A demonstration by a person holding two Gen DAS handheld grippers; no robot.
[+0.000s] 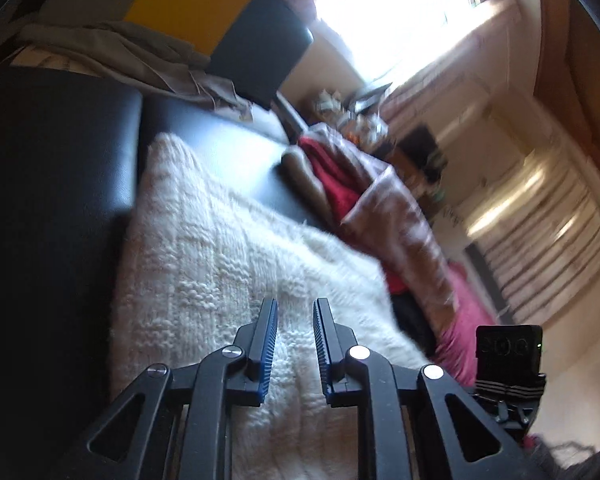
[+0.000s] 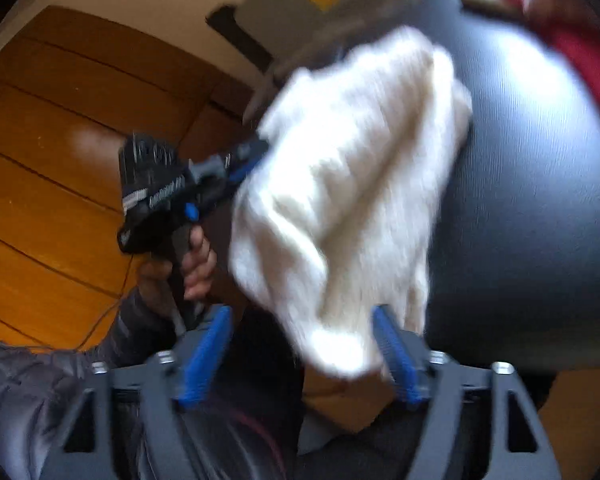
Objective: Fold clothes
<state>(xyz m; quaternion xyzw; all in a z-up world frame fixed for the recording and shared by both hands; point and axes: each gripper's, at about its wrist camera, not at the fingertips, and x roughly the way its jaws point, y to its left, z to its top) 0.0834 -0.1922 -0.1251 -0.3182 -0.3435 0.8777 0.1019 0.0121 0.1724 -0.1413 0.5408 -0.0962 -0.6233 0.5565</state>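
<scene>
Pinching fluffy white knit sweater point(image 2: 352, 184) w/ L gripper point(image 1: 296, 308); R gripper point(image 2: 302, 312) jaws apart round its corner.

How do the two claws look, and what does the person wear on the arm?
Both claws, left claw and right claw, are black linkage frames with silver rivets and blue ribbed pads. The sleeve is a dark grey quilted jacket.
</scene>
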